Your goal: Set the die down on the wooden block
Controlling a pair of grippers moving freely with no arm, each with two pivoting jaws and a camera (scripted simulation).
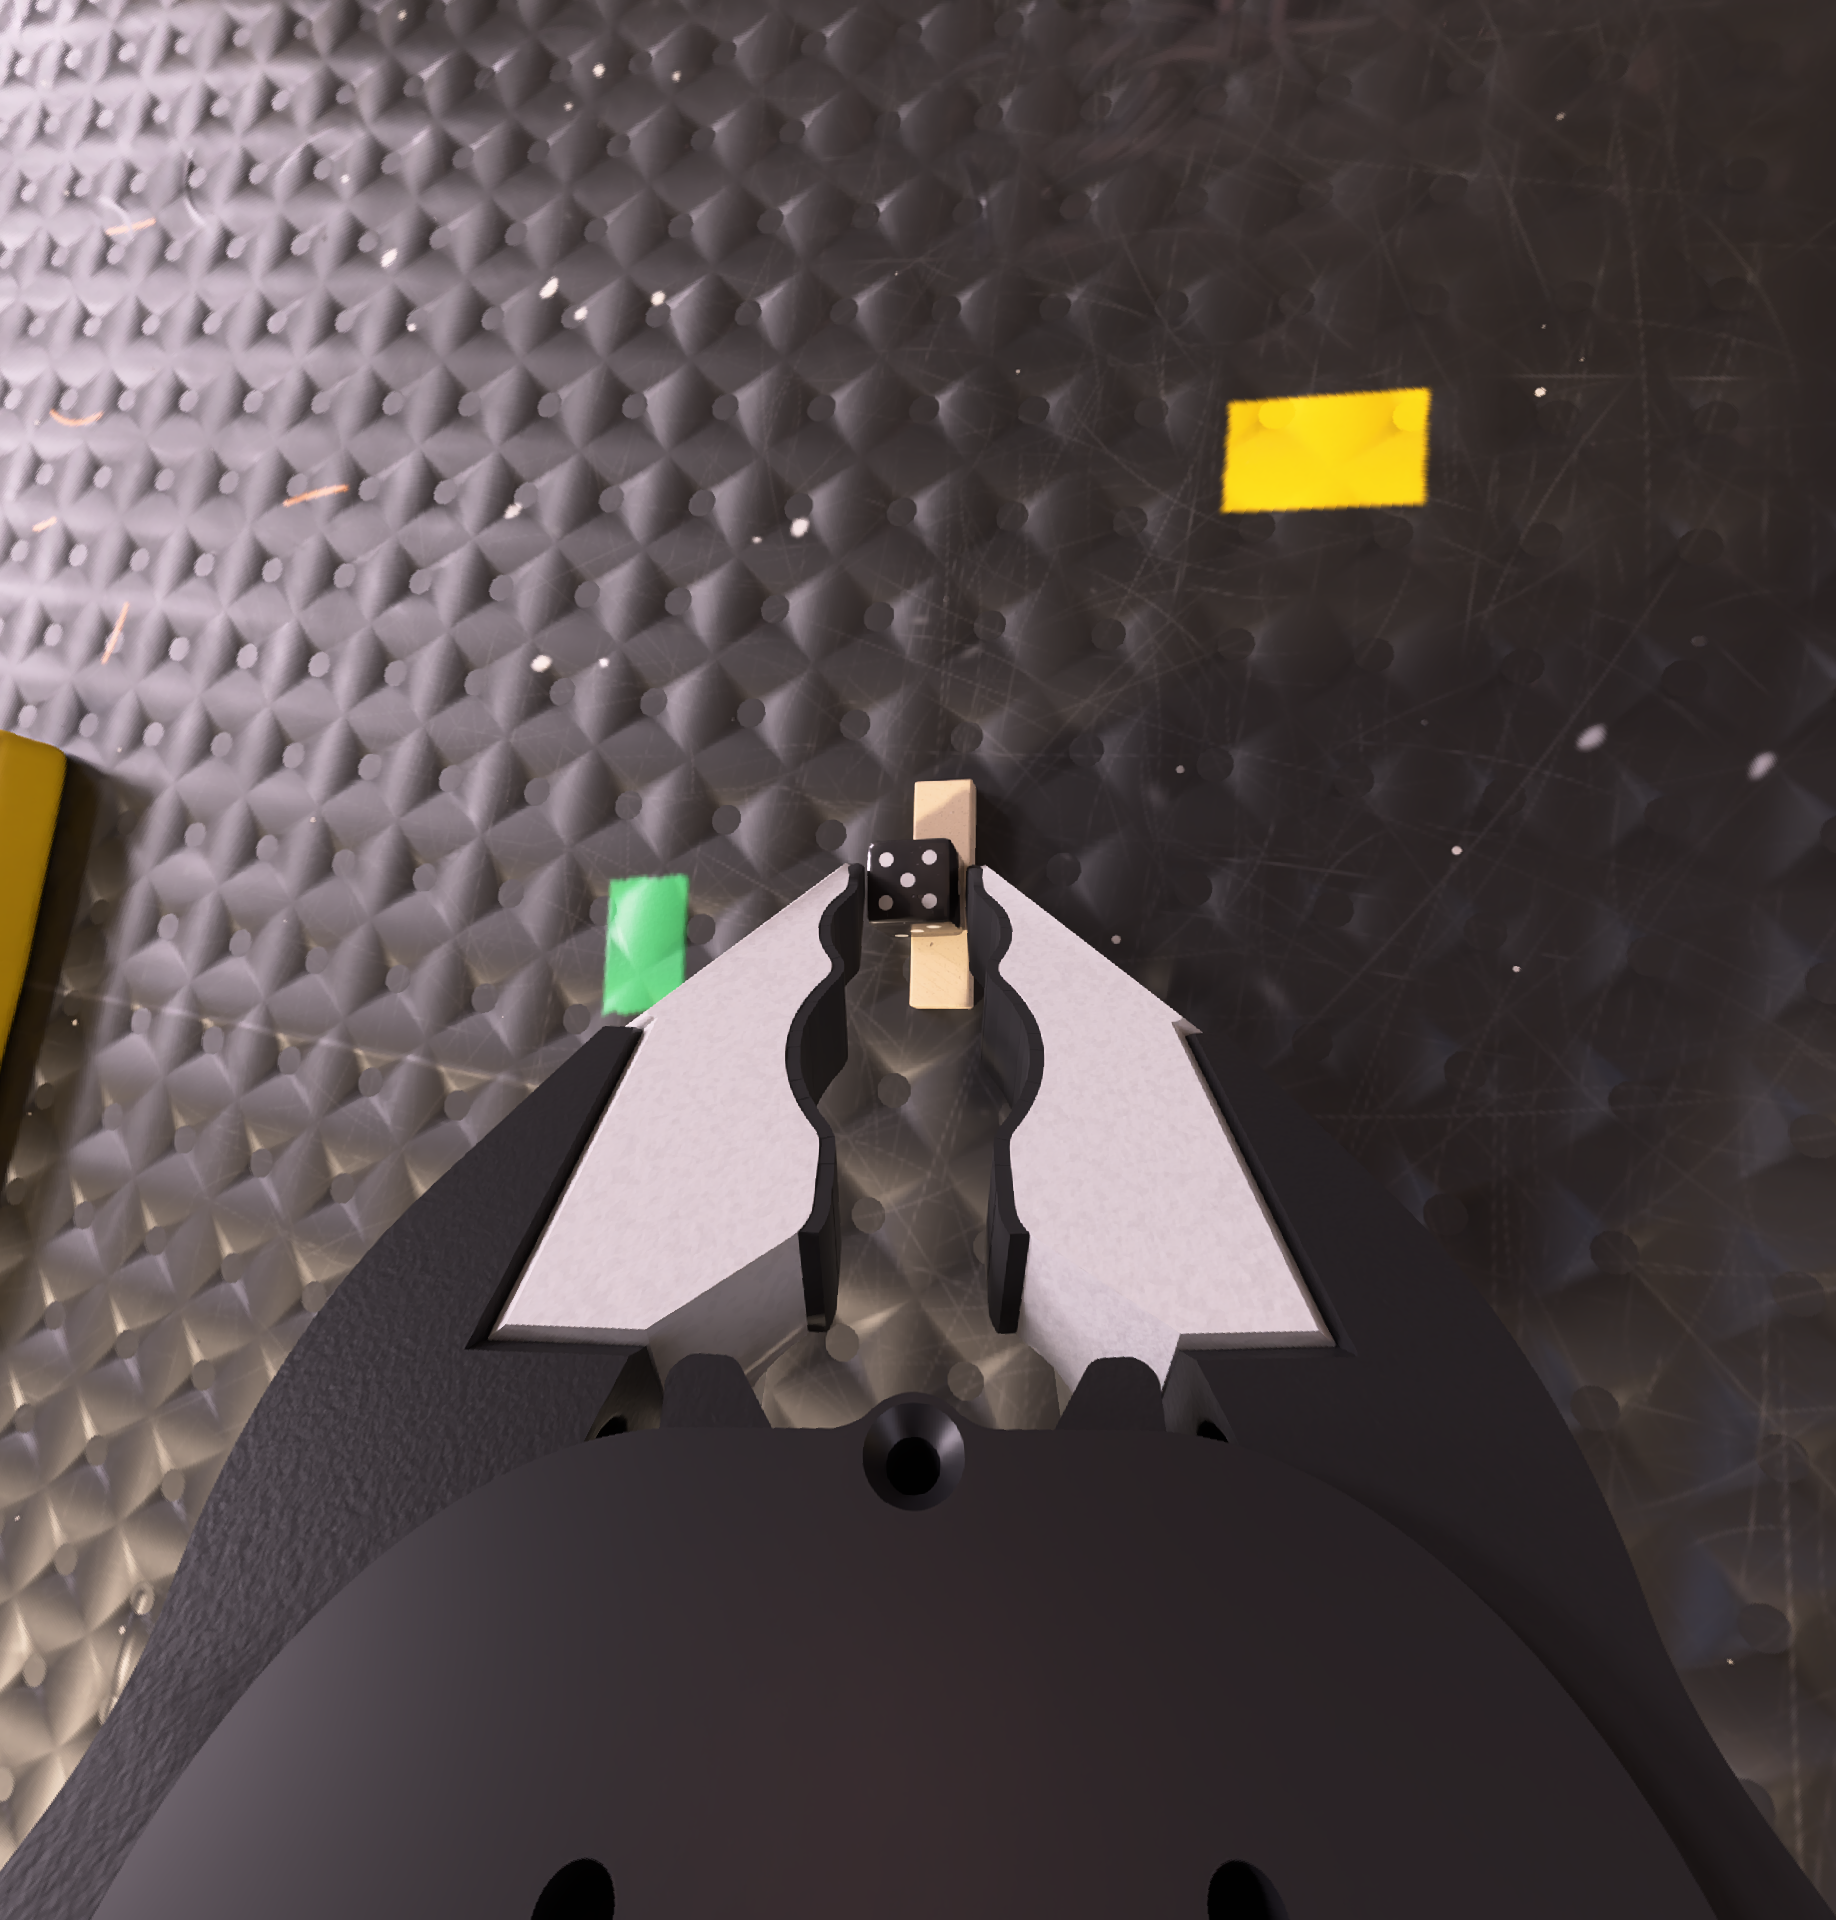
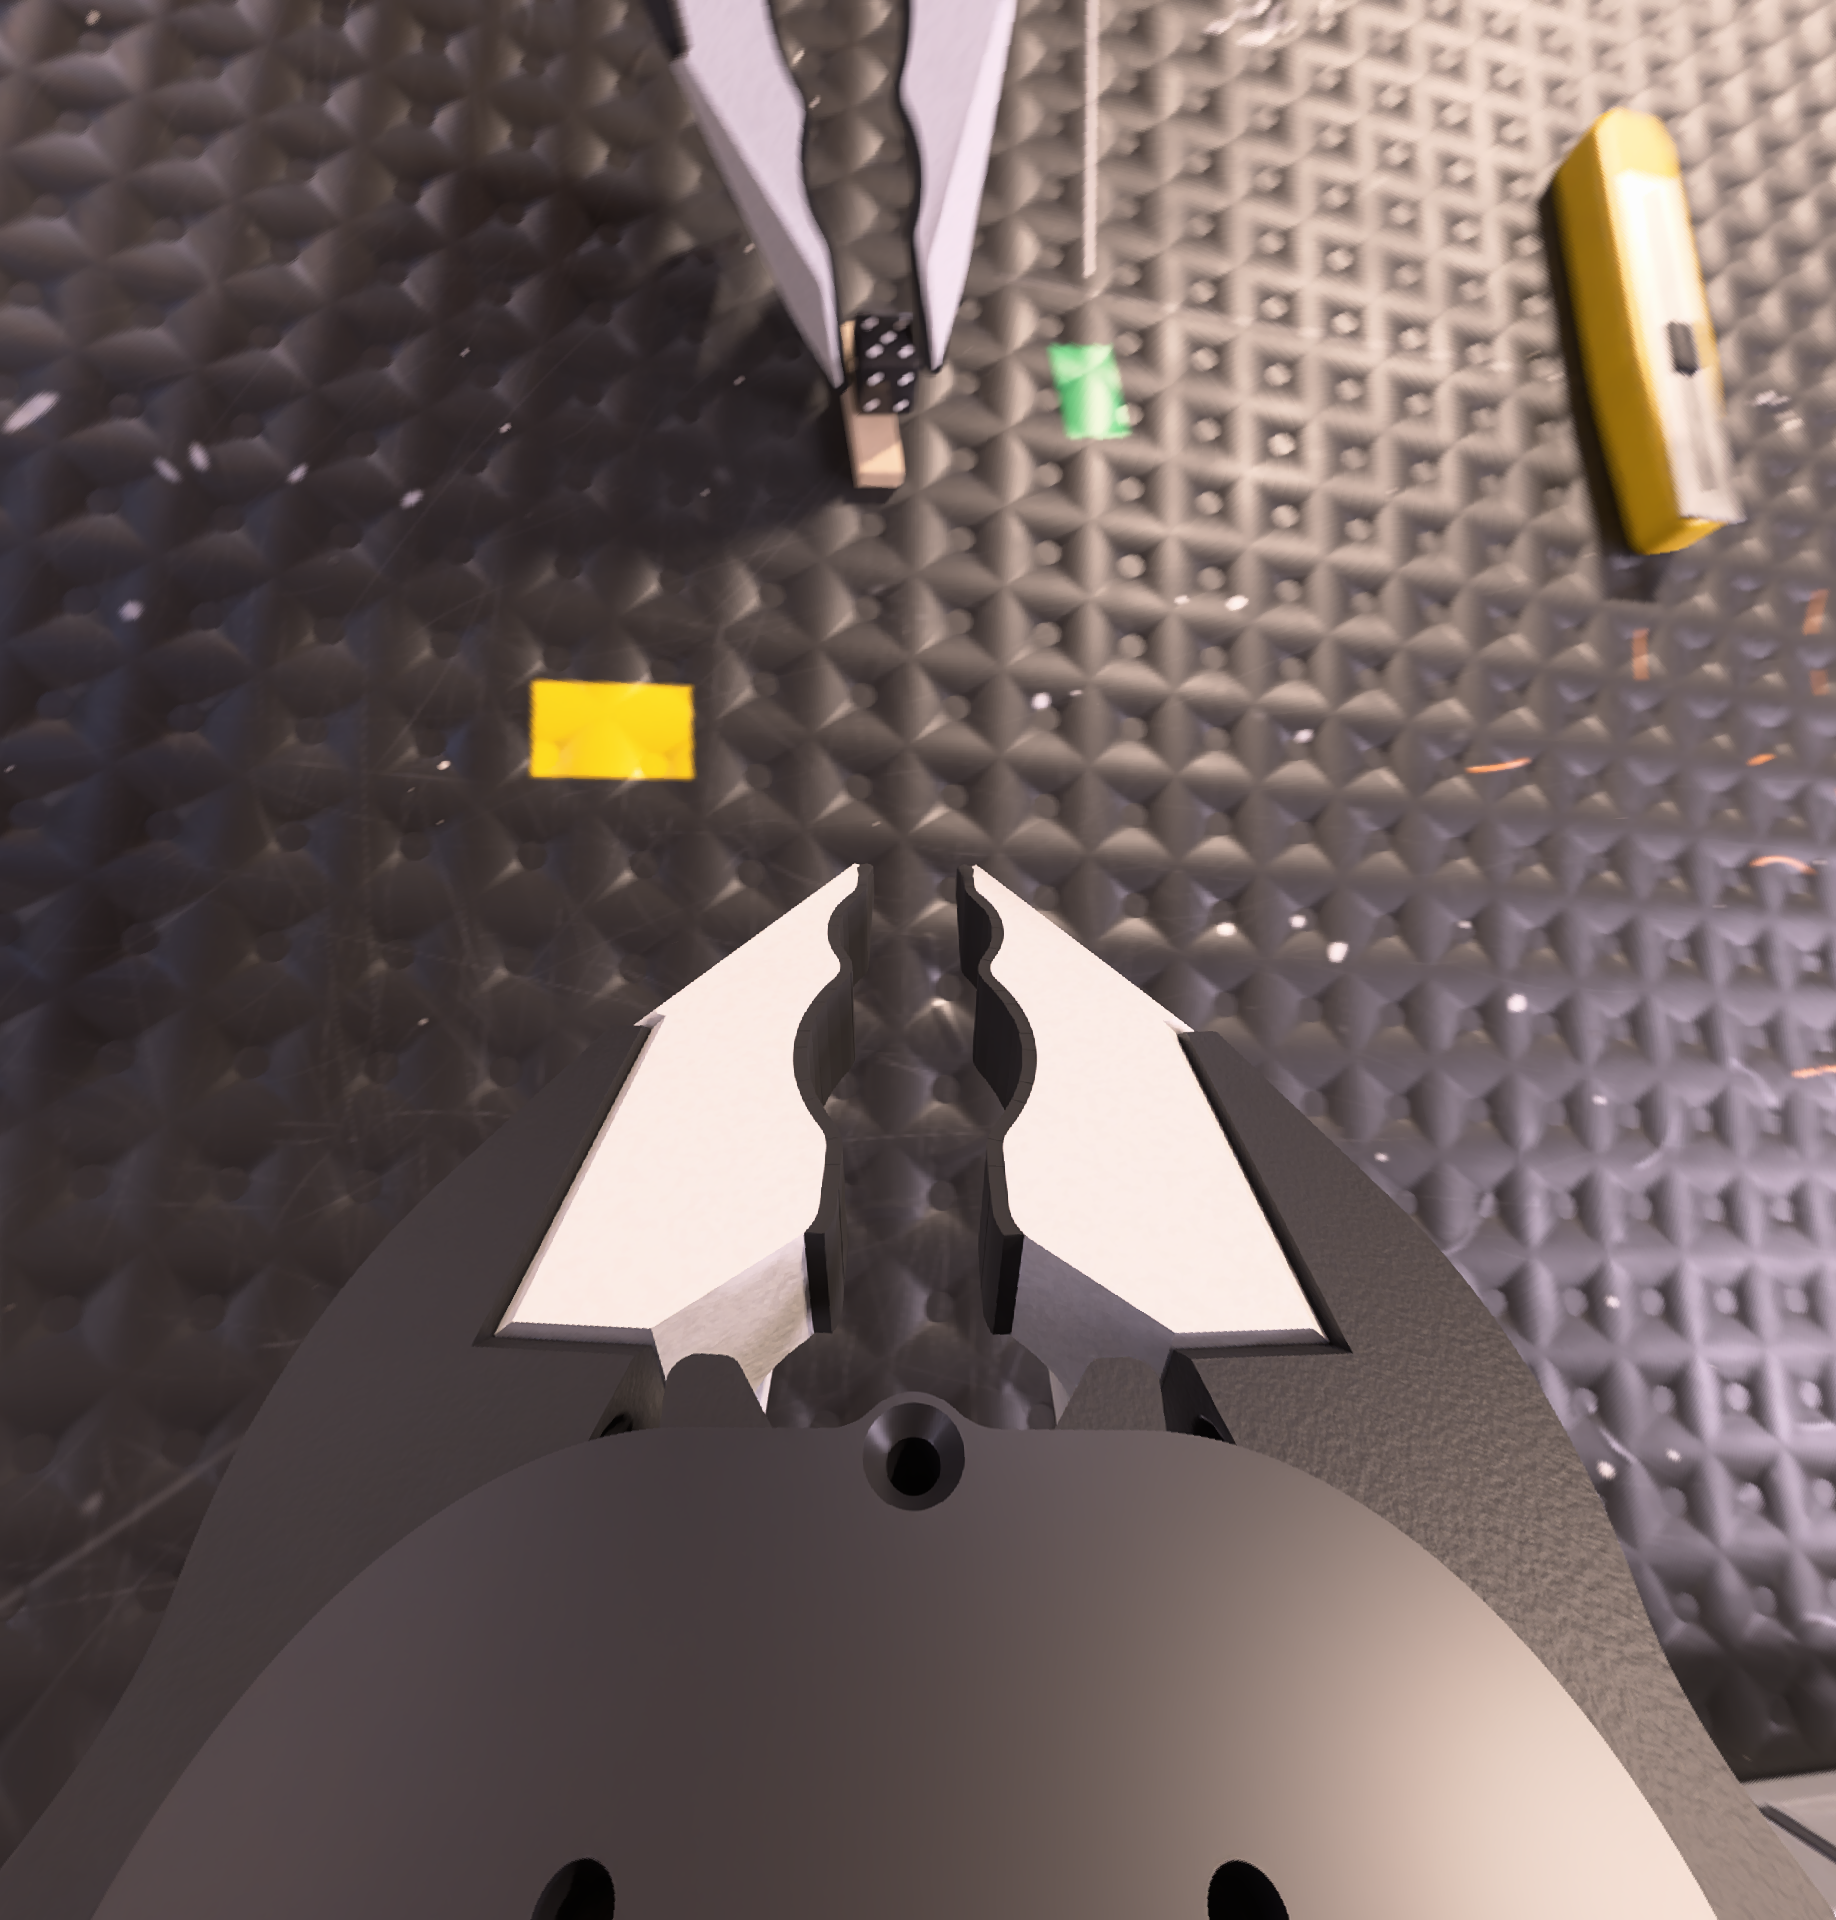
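Observation:
A black die [image 1: 909,881] with white pips sits between the fingertips of my left gripper [image 1: 912,885], which is shut on it. The die is over the middle of a small pale wooden block [image 1: 942,821] that lies flat on the dark studded mat; I cannot tell whether they touch. In the right wrist view the left gripper [image 2: 888,358] comes down from the top edge, holding the die [image 2: 886,376] over the block [image 2: 876,452]. My right gripper [image 2: 914,883] is slightly open and empty, well short of the block.
A flat green patch [image 1: 644,943] lies left of the block, and a flat yellow patch [image 1: 1324,450] lies farther off to the right. A yellow and white bar-shaped object [image 2: 1641,343] lies at the side, cut off at the left edge of the left wrist view [image 1: 0,966].

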